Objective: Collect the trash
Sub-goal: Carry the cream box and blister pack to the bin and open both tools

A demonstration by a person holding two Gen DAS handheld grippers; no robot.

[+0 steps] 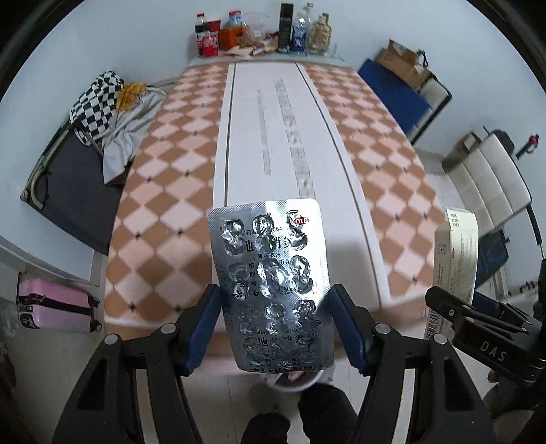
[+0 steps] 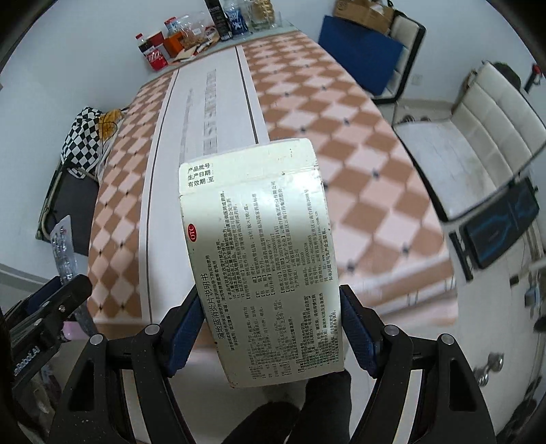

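Observation:
My left gripper [image 1: 274, 307] is shut on a silver blister pack [image 1: 269, 266] with pressed-out pockets, held upright above the near end of the table. My right gripper [image 2: 269, 307] is shut on a cream medicine box [image 2: 259, 246] printed with Chinese text and a red OTC mark. The box [image 1: 455, 252] and the right gripper [image 1: 477, 324] show at the right edge of the left wrist view. The blister pack [image 2: 63, 246] and the left gripper [image 2: 51, 307] show at the left edge of the right wrist view.
A long table [image 1: 170, 191] with a pink-and-brown checked cloth stretches ahead. Bottles, a cola can and snack packs [image 1: 262, 32] stand at its far end. A chair with checkered cloth [image 1: 99, 102] is left, white chairs [image 2: 477, 136] right, a pink suitcase [image 1: 51, 307] on the floor.

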